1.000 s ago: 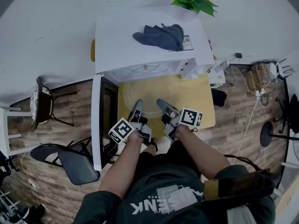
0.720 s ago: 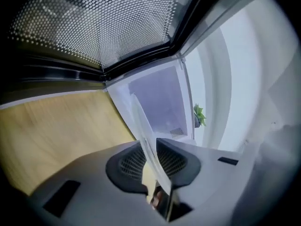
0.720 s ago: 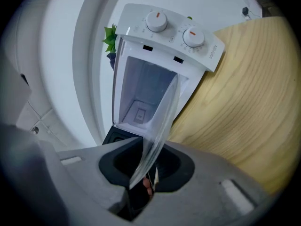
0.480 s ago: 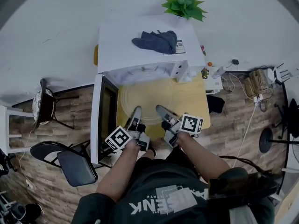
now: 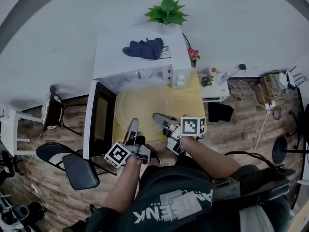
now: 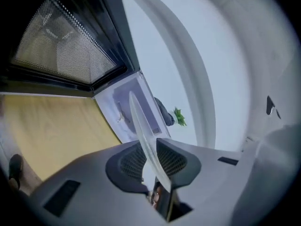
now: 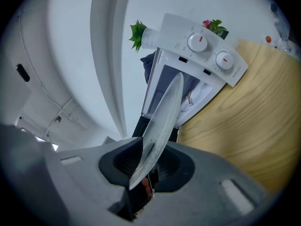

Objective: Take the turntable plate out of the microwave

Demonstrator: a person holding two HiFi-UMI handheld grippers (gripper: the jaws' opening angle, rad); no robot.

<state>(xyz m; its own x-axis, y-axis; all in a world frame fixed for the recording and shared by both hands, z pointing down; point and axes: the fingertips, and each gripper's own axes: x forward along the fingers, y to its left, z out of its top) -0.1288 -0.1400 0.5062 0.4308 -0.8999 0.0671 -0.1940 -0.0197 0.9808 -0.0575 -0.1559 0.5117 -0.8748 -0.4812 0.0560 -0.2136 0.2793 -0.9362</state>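
Our left tool (image 5: 132,125) and right tool (image 5: 158,117) each pinch the near rim of the turntable plate (image 5: 143,103). It has lifted and come nearer, clear of the microwave (image 5: 140,62), above the worktop (image 5: 192,105); removal looks nearly done.

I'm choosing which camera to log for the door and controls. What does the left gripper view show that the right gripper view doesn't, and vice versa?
Only the left gripper view shows the open door's mesh window. Only the right gripper view shows the two control dials and the pink flowers. Both show the glass turntable plate edge-on, clamped by the left tongs in one and the right tongs in the other, plus the microwave cavity, the yellow table and the green plant.
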